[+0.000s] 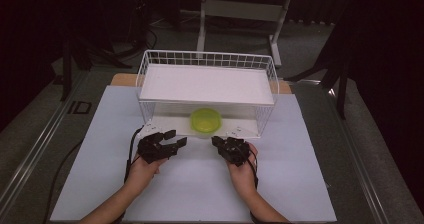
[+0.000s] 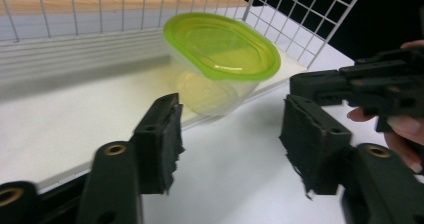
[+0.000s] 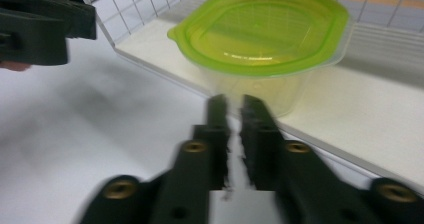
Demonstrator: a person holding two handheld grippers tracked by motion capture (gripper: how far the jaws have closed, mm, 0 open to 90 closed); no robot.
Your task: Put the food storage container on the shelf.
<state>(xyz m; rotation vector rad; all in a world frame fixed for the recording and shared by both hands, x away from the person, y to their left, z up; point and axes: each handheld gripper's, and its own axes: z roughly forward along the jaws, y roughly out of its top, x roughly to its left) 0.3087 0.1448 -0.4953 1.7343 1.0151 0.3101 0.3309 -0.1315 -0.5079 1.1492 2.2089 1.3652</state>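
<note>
High view: green-lidded container (image 1: 206, 120) under shelf (image 1: 207, 84), perhaps partly hidden.

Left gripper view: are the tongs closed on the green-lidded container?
No: the left tongs stand open on bare table, short of the container on the rack's lower shelf.

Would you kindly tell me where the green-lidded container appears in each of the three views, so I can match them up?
High view: the green-lidded container sits centre frame, on the lower shelf of the white wire rack.
Left gripper view: upper centre, beyond the open fingers.
Right gripper view: upper centre-right, just past the shut fingers.
Shared landmark: the rack's wire mesh behind the container, and the cream shelf edge beneath it.
</note>
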